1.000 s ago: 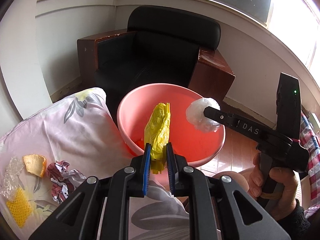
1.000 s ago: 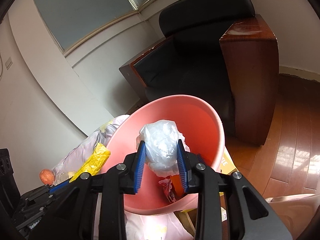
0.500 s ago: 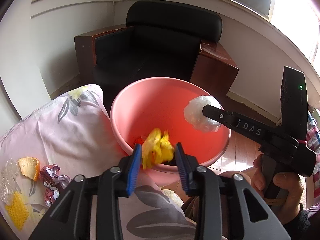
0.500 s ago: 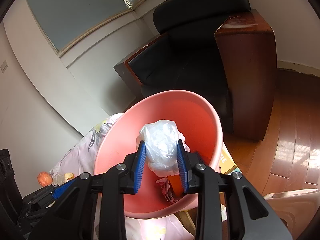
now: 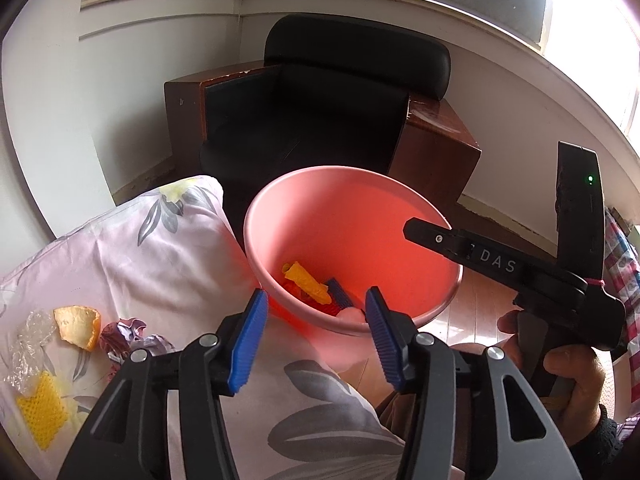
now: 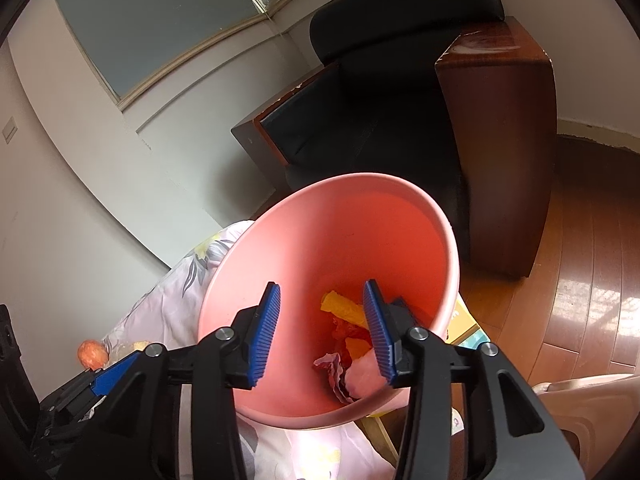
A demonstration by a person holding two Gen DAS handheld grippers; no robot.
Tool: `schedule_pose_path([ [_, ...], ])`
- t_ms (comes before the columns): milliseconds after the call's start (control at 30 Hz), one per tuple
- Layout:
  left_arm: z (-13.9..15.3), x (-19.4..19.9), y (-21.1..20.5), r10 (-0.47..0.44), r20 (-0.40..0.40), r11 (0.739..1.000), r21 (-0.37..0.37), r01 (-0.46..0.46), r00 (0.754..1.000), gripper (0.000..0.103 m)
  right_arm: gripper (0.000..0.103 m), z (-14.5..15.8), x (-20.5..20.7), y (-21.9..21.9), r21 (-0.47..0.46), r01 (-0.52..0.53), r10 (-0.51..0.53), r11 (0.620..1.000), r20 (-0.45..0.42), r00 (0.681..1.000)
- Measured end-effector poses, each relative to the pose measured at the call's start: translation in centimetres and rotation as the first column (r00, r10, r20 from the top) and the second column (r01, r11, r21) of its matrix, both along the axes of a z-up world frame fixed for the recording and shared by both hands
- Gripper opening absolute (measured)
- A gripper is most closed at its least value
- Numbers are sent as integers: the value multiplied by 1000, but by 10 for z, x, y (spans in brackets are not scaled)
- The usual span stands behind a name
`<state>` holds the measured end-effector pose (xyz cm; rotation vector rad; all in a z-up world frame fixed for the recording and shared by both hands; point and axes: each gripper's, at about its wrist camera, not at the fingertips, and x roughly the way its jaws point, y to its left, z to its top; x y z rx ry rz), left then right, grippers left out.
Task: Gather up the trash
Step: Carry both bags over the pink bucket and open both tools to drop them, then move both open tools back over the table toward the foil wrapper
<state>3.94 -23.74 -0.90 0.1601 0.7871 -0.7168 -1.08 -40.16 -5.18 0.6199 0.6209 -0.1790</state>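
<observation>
A pink bucket (image 5: pixel 360 220) stands beside a floral sheet (image 5: pixel 132 252). My left gripper (image 5: pixel 314 336) hovers at its near rim, jaws opening, nothing between them. A yellow wrapper (image 5: pixel 306 282) lies at the bucket's bottom. My right gripper (image 6: pixel 322 332) hangs over the bucket (image 6: pixel 340 232), jaws also opening and empty. Below it lie the yellow wrapper (image 6: pixel 344 308), a crumpled purple wrapper (image 6: pixel 334 364) and a pale plastic wad (image 6: pixel 364 372). On the sheet lie an orange peel (image 5: pixel 78 326), crumpled foil (image 5: pixel 124 336), clear plastic (image 5: pixel 32 332) and yellow mesh (image 5: pixel 42 408).
A black armchair (image 5: pixel 340 112) with wooden sides stands right behind the bucket. Wood floor (image 6: pixel 580 280) spreads to the right. A person's hand (image 5: pixel 572 364) holds the right gripper's handle. A round orange piece (image 6: pixel 92 354) lies on the sheet at the left.
My left gripper opened and the yellow wrapper dropped into the bucket. My right gripper then opened and the white plastic wad fell in too.
</observation>
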Motion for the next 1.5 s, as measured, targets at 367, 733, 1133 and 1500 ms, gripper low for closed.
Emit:
schedule_pose_path([
  [367, -3, -12, 29, 67, 3, 997, 42, -67, 998, 51, 44, 12, -10, 39, -35, -85, 86, 996, 10, 996],
  [733, 5, -37, 64, 196, 21, 981, 3, -196, 980, 65, 44, 26, -33, 70, -76, -135, 137, 988, 24, 990],
  [1133, 16, -61, 115, 358, 100, 934, -35, -356, 928, 67, 44, 28, -51, 108, -120, -190, 193, 974, 15, 981],
  [1500, 13, -67, 158, 450, 41, 891, -87, -446, 892, 67, 44, 37, -61, 139, -164, -208, 221, 964, 69, 973],
])
